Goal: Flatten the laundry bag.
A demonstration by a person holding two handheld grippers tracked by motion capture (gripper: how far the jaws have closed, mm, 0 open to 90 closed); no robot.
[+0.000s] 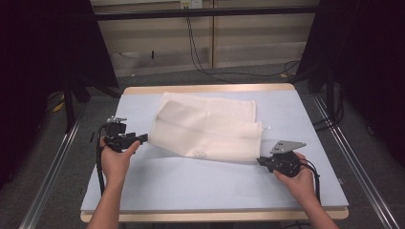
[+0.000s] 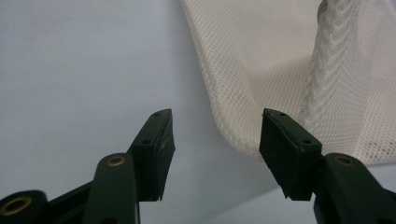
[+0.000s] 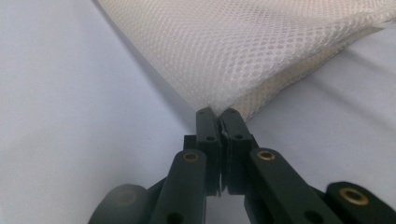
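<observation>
Cream-white mesh fabric bag [image 1: 205, 126], folded over on itself, lies flat on the pale grey-blue tabletop [image 1: 200, 186], toward the far edge and roughly centred between the side edges.

Left hand-held gripper [image 1: 141, 138]: jaws wide apart, at the bag's near-left corner. In the left gripper view that rounded corner [image 2: 243, 140] sits ahead of the gap and toward one jaw, not yet between them. Nothing held.

Right hand-held gripper [image 1: 260, 161]: at the bag's near-right corner. In the right gripper view [image 3: 217, 116] the jaws are pressed together with the mesh edge right at their tips. It looks like a pinch on the corner, but how much fabric is caught, if any, I cannot tell.

Risks, as I judge them:
- Right grip appears shallow; a lift or pull could slip the slick mesh out of the tips.
- The bag is layered. Either gripper may take only the top layer, so the fold opens unevenly.
- If the left jaws close where they stand, they may miss the corner or only nudge it along the tabletop.
- Pulling one side alone would drag and skew the bag.
</observation>
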